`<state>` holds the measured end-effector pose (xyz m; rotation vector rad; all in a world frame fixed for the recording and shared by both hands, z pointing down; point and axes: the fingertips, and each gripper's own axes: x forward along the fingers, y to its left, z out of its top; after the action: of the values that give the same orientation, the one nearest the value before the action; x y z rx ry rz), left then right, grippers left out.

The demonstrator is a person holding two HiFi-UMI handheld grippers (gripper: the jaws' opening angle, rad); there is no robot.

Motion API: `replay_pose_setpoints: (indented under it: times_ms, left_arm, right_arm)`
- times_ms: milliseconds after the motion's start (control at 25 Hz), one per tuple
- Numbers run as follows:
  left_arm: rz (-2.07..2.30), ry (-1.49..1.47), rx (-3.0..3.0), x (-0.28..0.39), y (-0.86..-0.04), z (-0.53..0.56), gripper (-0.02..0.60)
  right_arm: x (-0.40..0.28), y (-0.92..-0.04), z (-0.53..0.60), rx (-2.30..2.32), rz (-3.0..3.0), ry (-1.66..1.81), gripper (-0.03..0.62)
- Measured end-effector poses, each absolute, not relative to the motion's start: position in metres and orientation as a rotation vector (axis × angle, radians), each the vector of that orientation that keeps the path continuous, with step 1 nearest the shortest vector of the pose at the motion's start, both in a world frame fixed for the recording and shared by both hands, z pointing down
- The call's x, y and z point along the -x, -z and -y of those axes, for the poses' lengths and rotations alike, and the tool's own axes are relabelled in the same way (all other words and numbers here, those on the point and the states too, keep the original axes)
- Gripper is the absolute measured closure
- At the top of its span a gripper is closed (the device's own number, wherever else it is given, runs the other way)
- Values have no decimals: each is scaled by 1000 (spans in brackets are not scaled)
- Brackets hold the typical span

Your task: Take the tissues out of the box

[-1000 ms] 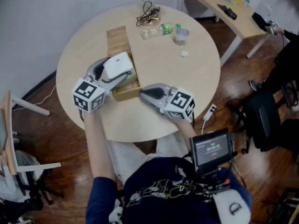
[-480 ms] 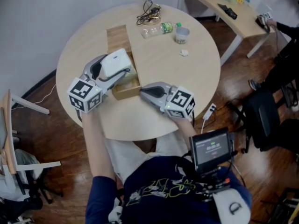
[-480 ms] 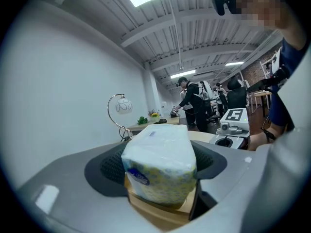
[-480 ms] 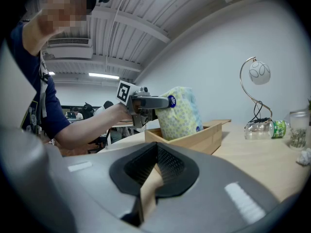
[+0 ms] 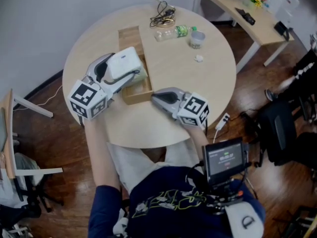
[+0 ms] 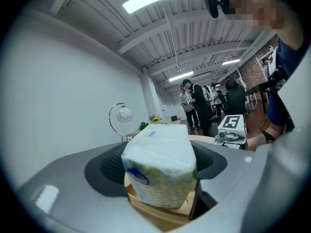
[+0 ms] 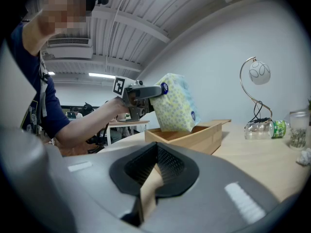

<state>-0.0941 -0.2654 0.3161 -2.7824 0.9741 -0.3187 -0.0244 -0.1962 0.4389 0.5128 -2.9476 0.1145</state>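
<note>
A white tissue pack (image 5: 124, 63) with a yellow-patterned side sits between the jaws of my left gripper (image 5: 123, 70), which is shut on it. The pack is tilted, its lower end over the near end of the long wooden box (image 5: 130, 36) on the round table (image 5: 208, 93). In the left gripper view the tissue pack (image 6: 160, 166) fills the gap between the jaws, with the box (image 6: 160, 213) below. My right gripper (image 5: 155, 96) is shut on the box's near right wall. In the right gripper view, box wood (image 7: 148, 188) shows between that gripper's jaws, with the tissue pack (image 7: 175, 103) beyond.
At the table's far side lie a plastic bottle (image 5: 173, 32), a clear cup (image 5: 197, 38), a crumpled white scrap (image 5: 199, 58) and a coiled cable (image 5: 163, 16). A long desk (image 5: 237, 14) stands at the back right. A small screen (image 5: 225, 157) hangs at my chest.
My left gripper has lifted the tissue pack a little higher out of the box and tilted it. The right gripper has stayed on the box's near end.
</note>
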Motion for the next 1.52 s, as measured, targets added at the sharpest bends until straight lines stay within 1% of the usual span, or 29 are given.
replay_pose_setpoints:
  times_ms: [680,960,1320,1520]
  left_arm:
    - [-1107,345,2671,128,-291,240,196]
    - [-1173,443,2633,143,-302,235,196]
    - [-1252,500,2583,174,-310,226,196]
    - [-1279,484,2622,191,-320,222,196]
  right_arm:
    - [24,-442,197,-512,2941,-118,597]
    - [23,-444,198,-507,2935,-113,597]
    - [24,-442,198,-515,2945,-122,597]
    - [24,-440,197,-515,2945,-120,597]
